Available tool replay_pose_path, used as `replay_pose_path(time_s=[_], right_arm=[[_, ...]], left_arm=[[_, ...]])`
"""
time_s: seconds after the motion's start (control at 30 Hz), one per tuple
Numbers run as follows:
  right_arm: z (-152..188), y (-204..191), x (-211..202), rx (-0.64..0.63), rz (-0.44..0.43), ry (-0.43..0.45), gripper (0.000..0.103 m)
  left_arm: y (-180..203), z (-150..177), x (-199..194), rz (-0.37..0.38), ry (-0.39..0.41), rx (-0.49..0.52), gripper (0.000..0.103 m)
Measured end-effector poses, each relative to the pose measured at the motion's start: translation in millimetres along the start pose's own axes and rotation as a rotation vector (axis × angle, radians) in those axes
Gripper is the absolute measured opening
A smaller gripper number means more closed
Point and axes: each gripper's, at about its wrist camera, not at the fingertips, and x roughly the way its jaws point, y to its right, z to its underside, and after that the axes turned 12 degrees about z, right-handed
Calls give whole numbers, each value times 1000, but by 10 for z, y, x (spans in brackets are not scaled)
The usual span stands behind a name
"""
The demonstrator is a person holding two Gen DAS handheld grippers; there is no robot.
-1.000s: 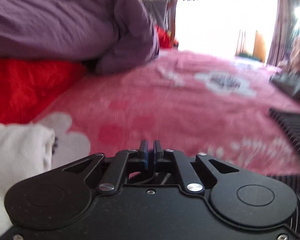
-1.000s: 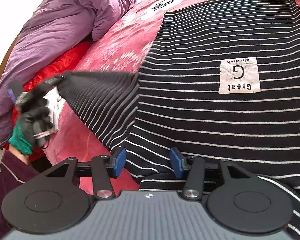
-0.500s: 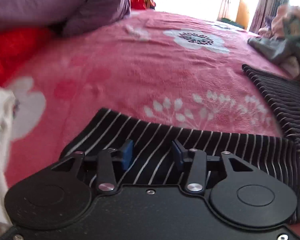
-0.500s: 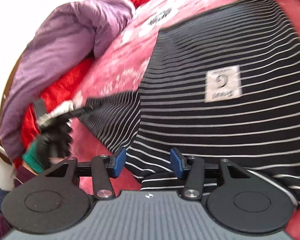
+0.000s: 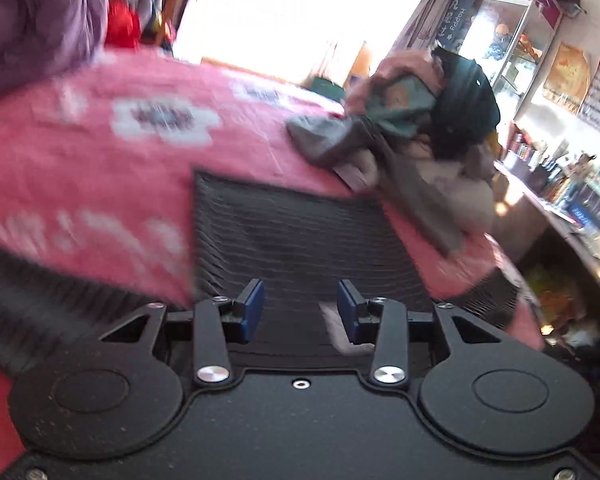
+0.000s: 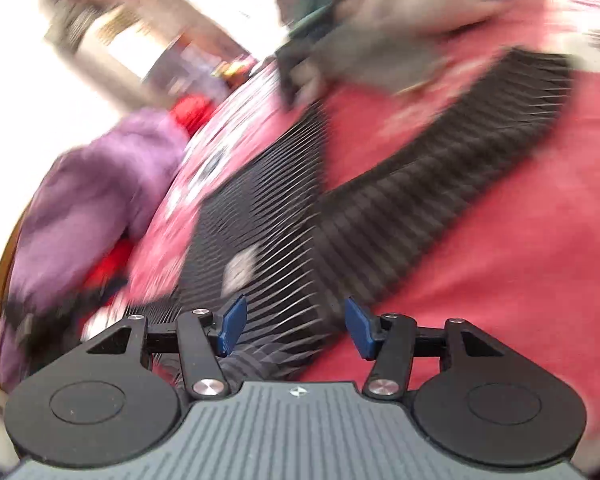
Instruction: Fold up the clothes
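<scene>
The striped shirt point(image 5: 300, 236) lies flat on the pink floral blanket point(image 5: 80, 168). Left gripper point(image 5: 300, 310): jaws released, empty. Right gripper point(image 6: 295, 326): jaws released, empty.

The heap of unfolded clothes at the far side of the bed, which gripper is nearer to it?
Hard to call from these blurred views. The left gripper and the right gripper both hang open over the striped shirt, with the clothes heap lying beyond it in each view.

pink bed point(image 5: 80, 168), striped shirt point(image 5: 292, 236), clothes heap point(image 5: 412, 132)
</scene>
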Motion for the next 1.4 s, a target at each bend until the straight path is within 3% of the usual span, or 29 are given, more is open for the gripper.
replay_pose_path(time_s=[0.23,0.33,0.47,0.73,0.8,0.9,1.03,1.07,1.17,1.23,1.37,1.4], right_arm=[[-534,737,-101,98,182,209,57],[-865,880,-74,57,232,260,56],[-1301,911,49,-115,295,273,54],[-1768,878,666,-491,535,186,51],[-1849,925,783,-503,538,150,41],[-1925,944,876,-498,501,113,33],[-1917,874,997,-578,522,72,26],[-1917,868,1013,-582,508,54,16],[-1907,840,1017,-603,490,28,8],[-1913,823,933,-591,478,61,7],[-1968,780,647,-506,474,216,7],[-1974,788,689,-507,497,215,8]], left_arm=[[569,382,535,127,-138,-27,39],[709,425,734,175,-158,-2,39],[653,514,871,226,-143,1,39],[420,531,914,189,-115,-55,44],[401,532,924,192,-121,-59,44],[407,530,952,202,-134,-41,44],[412,512,962,214,-138,-22,44],[408,507,958,211,-136,-19,44],[387,496,934,210,-132,-17,44],[371,486,910,202,-126,-17,44],[322,486,902,202,-127,-26,44],[311,490,911,201,-131,-29,44]])
